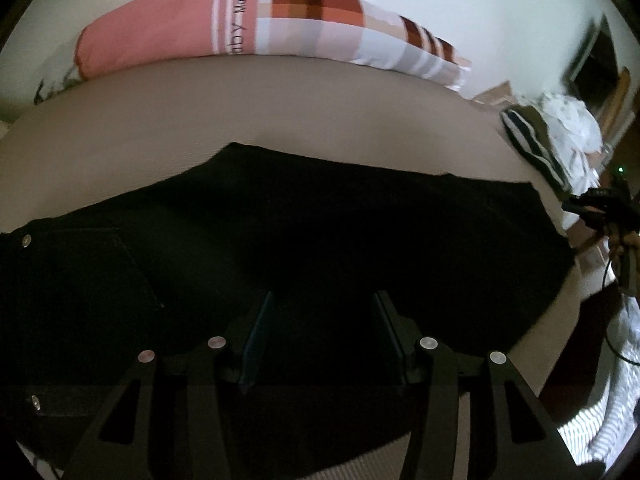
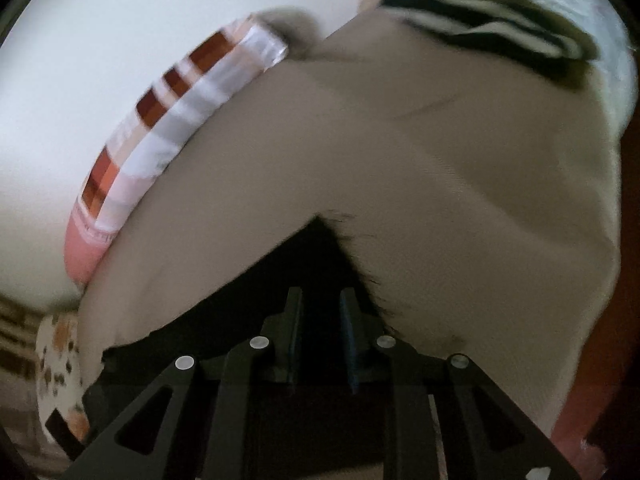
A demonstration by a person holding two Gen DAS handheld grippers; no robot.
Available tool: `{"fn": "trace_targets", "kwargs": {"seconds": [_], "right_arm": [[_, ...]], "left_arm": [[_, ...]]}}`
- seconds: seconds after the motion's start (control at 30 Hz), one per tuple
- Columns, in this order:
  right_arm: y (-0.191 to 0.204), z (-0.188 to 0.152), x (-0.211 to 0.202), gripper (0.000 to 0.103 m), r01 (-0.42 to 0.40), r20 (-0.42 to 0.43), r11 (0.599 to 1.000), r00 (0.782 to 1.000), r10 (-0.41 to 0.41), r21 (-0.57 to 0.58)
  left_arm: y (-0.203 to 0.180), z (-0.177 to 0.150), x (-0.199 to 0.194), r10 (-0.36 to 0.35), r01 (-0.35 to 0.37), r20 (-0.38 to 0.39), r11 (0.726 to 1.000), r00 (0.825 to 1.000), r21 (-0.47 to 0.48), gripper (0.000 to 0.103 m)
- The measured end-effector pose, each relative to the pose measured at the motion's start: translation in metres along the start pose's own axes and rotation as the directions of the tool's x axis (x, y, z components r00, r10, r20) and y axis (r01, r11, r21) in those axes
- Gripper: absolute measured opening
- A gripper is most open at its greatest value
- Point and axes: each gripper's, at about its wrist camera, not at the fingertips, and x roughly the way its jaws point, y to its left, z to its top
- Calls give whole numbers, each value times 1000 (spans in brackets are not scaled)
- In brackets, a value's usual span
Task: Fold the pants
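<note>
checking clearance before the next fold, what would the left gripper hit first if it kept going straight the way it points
Most likely the black denim pants spread on the beige bed sheet. The left gripper points down at them, jaws apart with nothing between; depth is hard to judge, but nothing else shows ahead.

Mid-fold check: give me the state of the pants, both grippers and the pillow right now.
Black pants: spread flat on the beige bed sheet, frayed hem free.
Left gripper: open, nothing held.
Right gripper: narrowly open, empty.
Pillow: lying along the bed's far edge.
</note>
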Motion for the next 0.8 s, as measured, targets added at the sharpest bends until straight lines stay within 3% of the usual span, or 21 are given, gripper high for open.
{"fn": "trace_targets", "kwargs": {"seconds": [0.27, 0.47, 0.6, 0.67, 0.73, 0.8], "right_arm": [[3, 31, 44, 19, 34, -74, 998, 997, -37, -47], [-3, 26, 43, 19, -38, -101, 997, 994, 31, -71], [12, 8, 34, 19, -114, -111, 974, 989, 94, -195], [18, 1, 36, 19, -94, -116, 964, 991, 66, -250], [18, 0, 34, 19, -32, -73, 960, 997, 12, -277], [13, 5, 32, 19, -22, -35, 966, 999, 13, -257]], "left_arm": [[7, 2, 4, 50, -51, -13, 998, 999, -43, 52], [8, 2, 12, 70, -72, -41, 996, 997, -43, 52], [8, 0, 15, 79, -81, -58, 996, 995, -39, 52], [8, -1, 16, 81, -83, -64, 996, 995, -38, 52], [7, -1, 17, 86, -89, -65, 995, 994, -34, 52], [6, -1, 17, 86, -88, -65, 996, 994, -33, 53]]}}
